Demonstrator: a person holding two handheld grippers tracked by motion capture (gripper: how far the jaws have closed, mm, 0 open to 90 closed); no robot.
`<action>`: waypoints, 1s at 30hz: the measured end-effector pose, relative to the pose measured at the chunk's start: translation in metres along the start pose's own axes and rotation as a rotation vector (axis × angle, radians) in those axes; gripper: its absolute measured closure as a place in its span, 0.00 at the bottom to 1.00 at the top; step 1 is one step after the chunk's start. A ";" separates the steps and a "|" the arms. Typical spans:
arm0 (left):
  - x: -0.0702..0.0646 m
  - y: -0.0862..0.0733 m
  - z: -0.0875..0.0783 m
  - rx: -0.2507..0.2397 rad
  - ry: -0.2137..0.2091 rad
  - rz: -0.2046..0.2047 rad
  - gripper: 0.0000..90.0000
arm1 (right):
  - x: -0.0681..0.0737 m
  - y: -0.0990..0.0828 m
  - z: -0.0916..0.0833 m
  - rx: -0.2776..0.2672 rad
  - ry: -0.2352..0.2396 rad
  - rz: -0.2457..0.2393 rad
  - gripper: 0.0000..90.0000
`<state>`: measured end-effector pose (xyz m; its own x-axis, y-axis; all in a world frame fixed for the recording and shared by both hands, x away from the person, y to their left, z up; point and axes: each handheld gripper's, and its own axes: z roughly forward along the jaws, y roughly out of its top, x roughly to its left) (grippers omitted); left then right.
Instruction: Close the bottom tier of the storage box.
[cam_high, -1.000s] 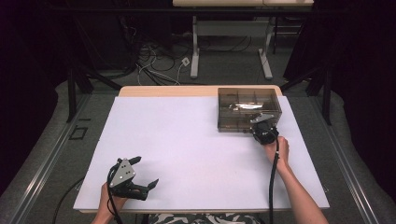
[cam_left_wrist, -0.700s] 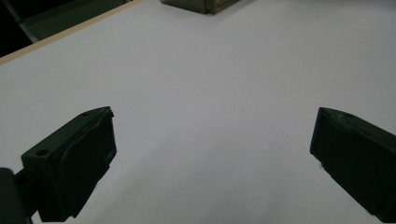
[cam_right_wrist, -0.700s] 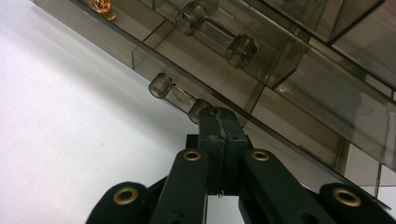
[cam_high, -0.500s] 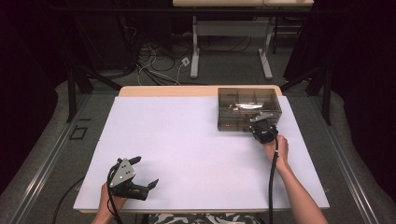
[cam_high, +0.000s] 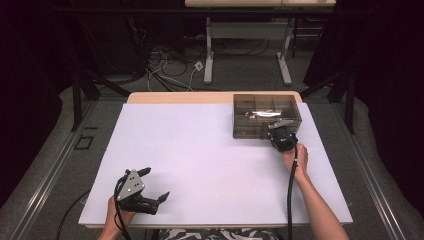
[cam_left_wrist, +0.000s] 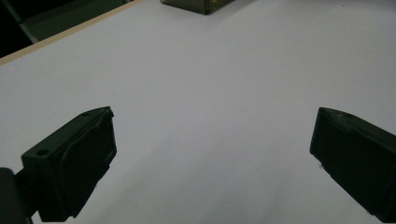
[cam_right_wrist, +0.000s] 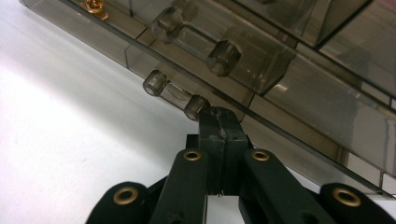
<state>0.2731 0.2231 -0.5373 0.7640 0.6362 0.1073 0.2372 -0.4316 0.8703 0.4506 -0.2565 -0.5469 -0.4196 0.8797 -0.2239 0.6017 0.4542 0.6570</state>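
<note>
The right gripper, jaws closed empty, is set against the smoky drawer box's near handle; no drawer is opened yet.

White-covered worktop with a pale wooden edge at its far side, grey carpeted floor, loose cables and a white plug beyond it, white metal legs of a second table, dark curtains on both sides, dim surroundings
</note>
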 end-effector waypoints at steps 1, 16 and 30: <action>0.000 0.000 0.000 0.001 0.001 -0.001 0.00 | 0.000 0.000 0.000 -0.001 -0.001 0.004 1.00; 0.000 0.000 0.000 0.003 0.000 0.002 0.00 | -0.005 0.005 -0.003 -0.039 -0.028 0.044 1.00; 0.000 0.000 0.000 0.001 0.002 0.003 0.00 | -0.006 0.005 -0.003 -0.043 -0.022 0.050 1.00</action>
<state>0.2731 0.2233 -0.5370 0.7635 0.6363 0.1106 0.2355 -0.4338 0.8697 0.4540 -0.2599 -0.5399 -0.3741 0.9044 -0.2052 0.5916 0.4031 0.6982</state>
